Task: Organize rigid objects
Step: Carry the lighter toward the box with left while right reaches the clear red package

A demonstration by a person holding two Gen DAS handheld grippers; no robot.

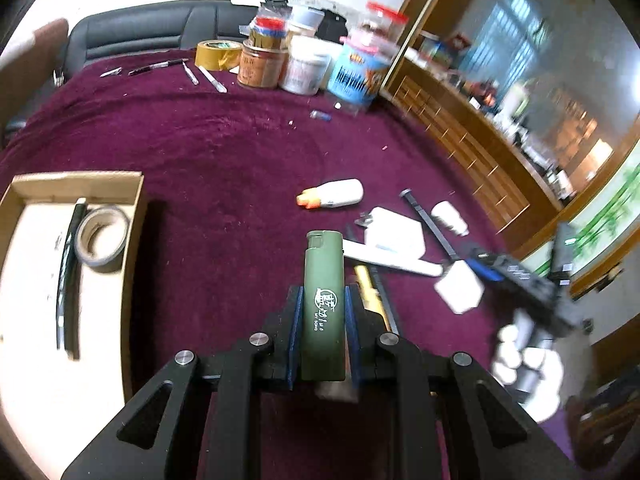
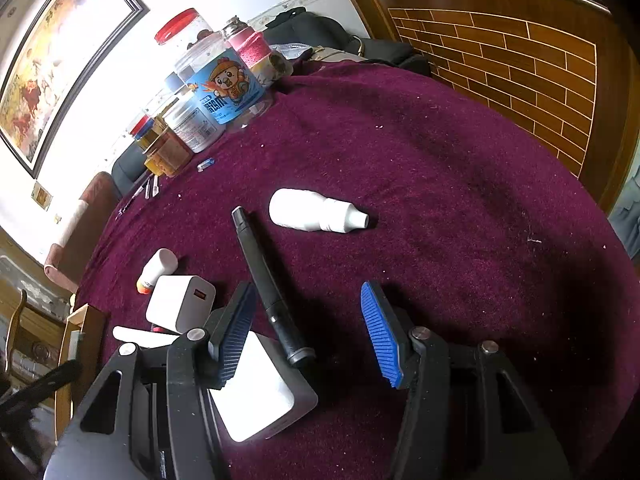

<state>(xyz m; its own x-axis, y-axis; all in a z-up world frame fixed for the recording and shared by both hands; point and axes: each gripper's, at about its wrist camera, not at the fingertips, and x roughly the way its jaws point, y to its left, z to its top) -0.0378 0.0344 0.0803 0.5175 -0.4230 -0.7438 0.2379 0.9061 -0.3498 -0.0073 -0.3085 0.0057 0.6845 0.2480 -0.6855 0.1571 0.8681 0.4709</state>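
My left gripper (image 1: 323,300) is shut on an upright green lighter (image 1: 323,272), held above the purple cloth. To its left stands a cardboard box (image 1: 134,240) holding a tape roll (image 1: 102,236) and a black strip (image 1: 68,272). My right gripper (image 2: 306,300) is open, low over the cloth. A black pen (image 2: 268,280) lies between its fingers, close to the left one. A white block (image 2: 260,392) sits under that left finger. Nearby lie a white charger (image 2: 180,302), a white bottle (image 2: 316,210) and an orange-capped bottle (image 2: 158,268).
Jars and tubs (image 1: 304,60), a yellow tape roll (image 1: 218,54) and several pens (image 1: 160,66) line the table's far edge. A small blue item (image 1: 321,115) lies mid-cloth. A wooden cabinet (image 1: 460,128) borders the right side. A gloved hand (image 1: 524,364) holds the right gripper.
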